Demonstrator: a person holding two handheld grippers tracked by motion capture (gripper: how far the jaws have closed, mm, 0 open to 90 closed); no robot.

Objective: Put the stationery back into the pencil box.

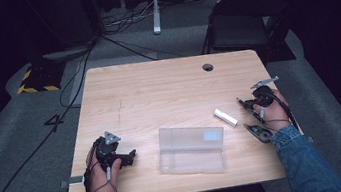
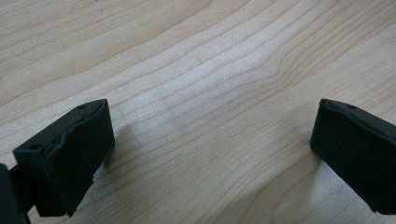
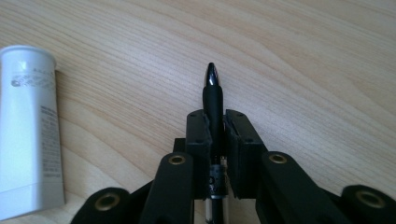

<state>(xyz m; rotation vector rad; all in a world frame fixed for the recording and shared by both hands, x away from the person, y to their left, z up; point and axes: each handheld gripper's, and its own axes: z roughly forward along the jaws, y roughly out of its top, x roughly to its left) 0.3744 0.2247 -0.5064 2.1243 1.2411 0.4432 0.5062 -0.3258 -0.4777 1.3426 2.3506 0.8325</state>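
- Left tongs [image 1: 127, 157]: resting on the wooden surface [image 1: 158, 97] near its front-left corner, jaws spread wide, nothing between them. In the left gripper view just bare wood grain between the two black pads [image 2: 70, 158].
- Clear plastic case [image 1: 192, 149]: lies flat at the front centre of the surface, between the two hands, well apart from both tongs. Looks lidded; a pale label patch at its right end. No contents visible through the plastic, can't tell more than that.
- White tube [image 1: 225, 117]: lies on its side just right of the case's far corner, not touching it, between case and right tongs. In the right gripper view it sits left of the jaws, printed text on its side, apart from the pen.
- Right tongs [image 1: 246, 105]: near the right edge of the surface, jaws clamped narrow on a black pen [image 3: 214, 100]. Pen runs lengthwise between the pads, tip sticking out ahead of them, low over the wood; contact with the surface not readable.
- Small dark object [image 1: 259, 133]: just beside the right hand [image 1: 271, 109], near the denim sleeve; too small to identify.
- Nothing lies between pen and case except the tube.
- Behind the surface: folding chair [image 1: 242, 25], cables on the floor.
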